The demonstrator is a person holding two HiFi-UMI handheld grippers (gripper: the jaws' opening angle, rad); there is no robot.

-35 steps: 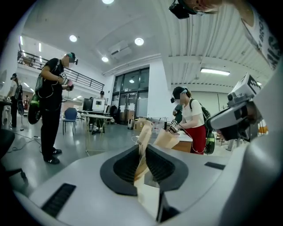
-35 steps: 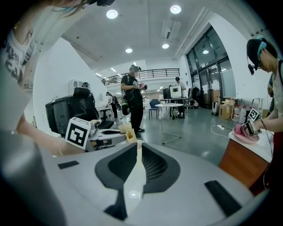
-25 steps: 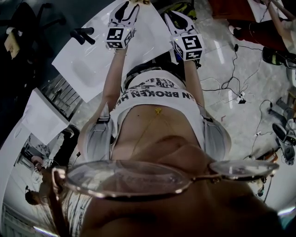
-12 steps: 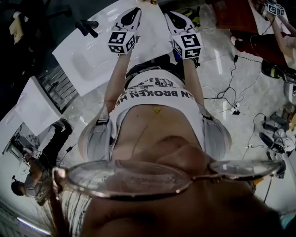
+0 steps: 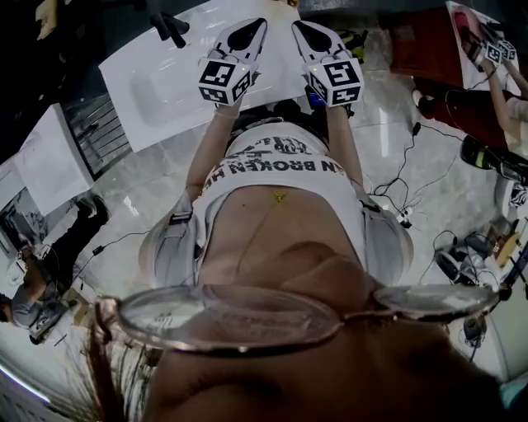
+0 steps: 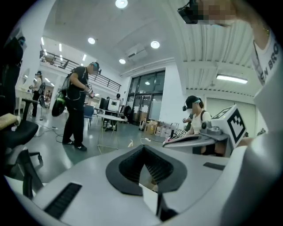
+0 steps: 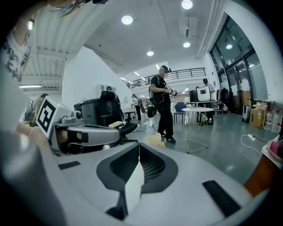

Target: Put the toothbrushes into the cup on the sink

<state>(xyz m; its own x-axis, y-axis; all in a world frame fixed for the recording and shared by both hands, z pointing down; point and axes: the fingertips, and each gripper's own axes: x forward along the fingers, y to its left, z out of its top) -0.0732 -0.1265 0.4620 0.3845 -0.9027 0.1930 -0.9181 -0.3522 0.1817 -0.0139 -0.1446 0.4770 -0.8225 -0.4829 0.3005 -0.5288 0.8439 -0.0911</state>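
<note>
**Two grippers shut and empty above the sink**

Two grippers are held up side by side in front of the person. The left gripper [image 5: 259, 22] has its jaws pressed together at the tips. Its black pads [image 6: 155, 167] have nothing between them. The right gripper [image 5: 298, 25] is the same: tips touching, nothing held.

The sink [image 5: 157, 82] is a flat white slab with a shallow bowl sunk into it. A black tap [image 5: 169, 25] sits at its far edge. The sink lies below and past the grippers, mostly on the left side. I cannot make out the cup or the toothbrushes on it.

Each gripper has a cube with black and white square marks, one on the left [image 5: 223, 80] and one on the right [image 5: 338, 81]. The person's white shirt [image 5: 280, 194] has dark letters, and I can read "BROKEN" on it. The rest of the words are cut off.

Cables [image 5: 396, 206] trail over the shiny floor on the right. Another person in black [image 7: 161, 106] stands far across the room.
</note>
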